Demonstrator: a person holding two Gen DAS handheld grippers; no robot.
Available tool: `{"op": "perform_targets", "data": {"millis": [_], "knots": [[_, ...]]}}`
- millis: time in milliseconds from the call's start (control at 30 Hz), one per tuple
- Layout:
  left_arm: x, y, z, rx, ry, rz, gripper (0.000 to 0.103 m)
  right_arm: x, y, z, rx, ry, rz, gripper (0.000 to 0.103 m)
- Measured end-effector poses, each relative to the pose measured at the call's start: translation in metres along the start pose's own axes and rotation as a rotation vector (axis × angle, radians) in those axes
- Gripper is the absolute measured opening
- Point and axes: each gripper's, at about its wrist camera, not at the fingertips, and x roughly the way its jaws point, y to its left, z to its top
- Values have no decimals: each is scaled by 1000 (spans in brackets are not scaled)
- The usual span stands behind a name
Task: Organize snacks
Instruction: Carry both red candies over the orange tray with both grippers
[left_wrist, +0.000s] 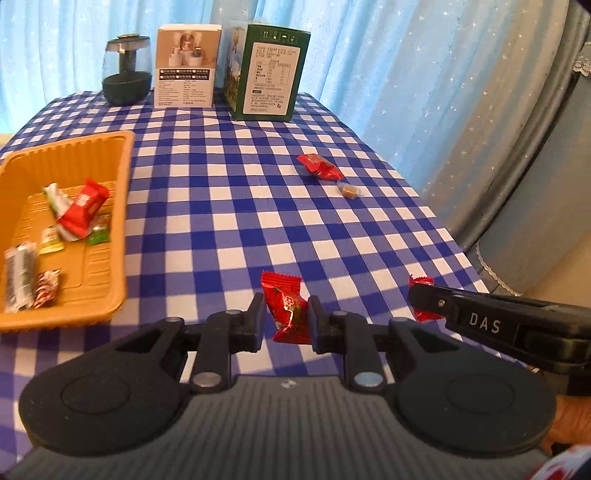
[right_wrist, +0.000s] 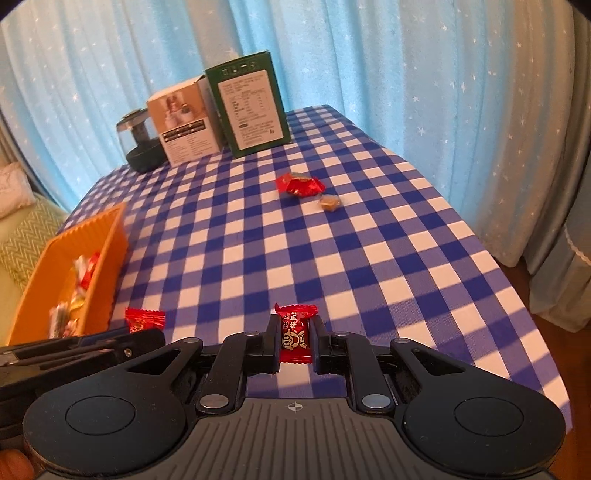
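We see daylight glowing through the blue curtains (left_wrist: 369, 55) behind the tabletop (left_wrist: 258, 221), leaving the scene bright but backlit. Soft bands of shadow stripe the checked cloth near us in both views. The fisheye bends the tabletop's edges and darkens the upper corners. The orange tray (left_wrist: 74, 221) looks slightly smeared, and the boxes' print (left_wrist: 273, 70) is too soft to read.

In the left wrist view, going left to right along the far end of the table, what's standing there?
Dark glass jar → white box → green box. The white and green boxes stand close together; the jar stands a little apart at the left.
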Motion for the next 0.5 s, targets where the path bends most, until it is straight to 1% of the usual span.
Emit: {"op": "perform_targets", "data": {"millis": [267, 500], "knots": [[-40, 5, -19, -4, -17, 14, 21, -33, 19, -15, -43, -12, 9, 16], [-66, 13, -31, -11, -31, 30, 21, -48, 34, -25, -77, -9, 17, 16]]}}
